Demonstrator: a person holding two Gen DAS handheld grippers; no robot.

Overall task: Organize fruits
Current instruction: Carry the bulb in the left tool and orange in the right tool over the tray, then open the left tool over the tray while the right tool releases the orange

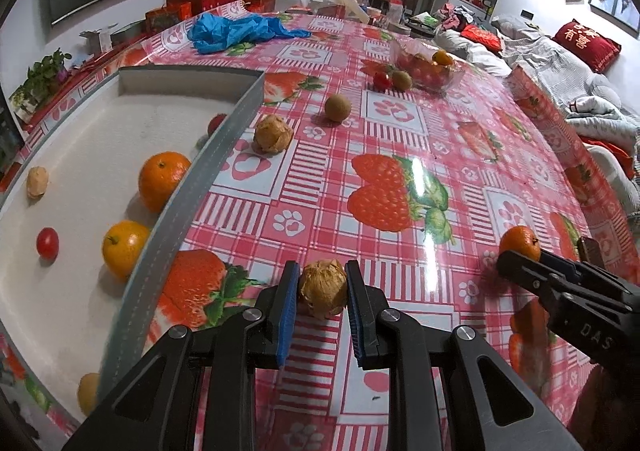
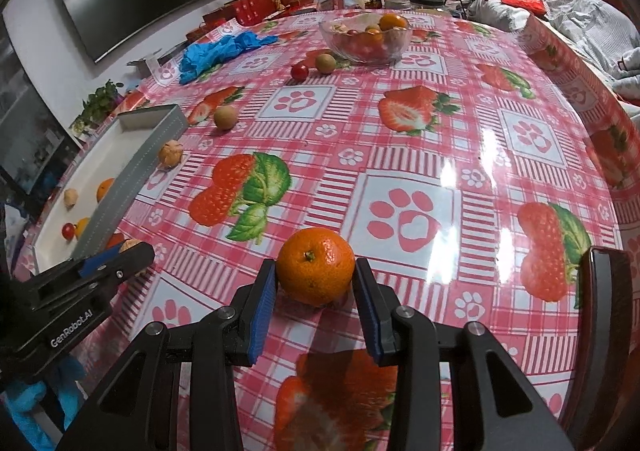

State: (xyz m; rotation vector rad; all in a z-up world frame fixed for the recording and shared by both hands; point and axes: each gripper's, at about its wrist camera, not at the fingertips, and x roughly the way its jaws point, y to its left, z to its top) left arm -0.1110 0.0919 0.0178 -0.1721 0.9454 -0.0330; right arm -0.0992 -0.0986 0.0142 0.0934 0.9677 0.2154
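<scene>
Fruits lay scattered over a table (image 2: 460, 99) covered in a pink checked cloth with strawberries and paw prints. In the left wrist view the left gripper (image 1: 322, 291), at lower centre of the frame, had its blue-padded fingers (image 1: 289, 307) closed onto a walnut (image 1: 323, 293) — both pads pressed against its wrinkled sides, the nut sitting on the cloth. Left of it stood a grey-walled tray (image 1: 224, 147) with a white floor, and inside it lay a tangerine (image 1: 163, 181), a smaller yellow-orange fruit (image 1: 125, 249), a cherry tomato (image 1: 47, 244) and a pale nut (image 1: 37, 182). Just outside the tray wall sat another walnut (image 1: 273, 133), and farther up the frame a round brown fruit (image 1: 338, 108). In the right wrist view the right gripper (image 2: 315, 291), at lower centre, was closed on a mandarin (image 2: 315, 271) resting on the cloth, stem upward, with a pad touching each side. At the top of that frame a glass bowl (image 2: 400, 47) held more small fruit, and just in front of it lay a red tomato (image 2: 299, 71) beside a green-brown fruit (image 2: 325, 63). A crumpled blue plastic bag (image 2: 216, 51) lay at the upper left — well apart from both grippers.
</scene>
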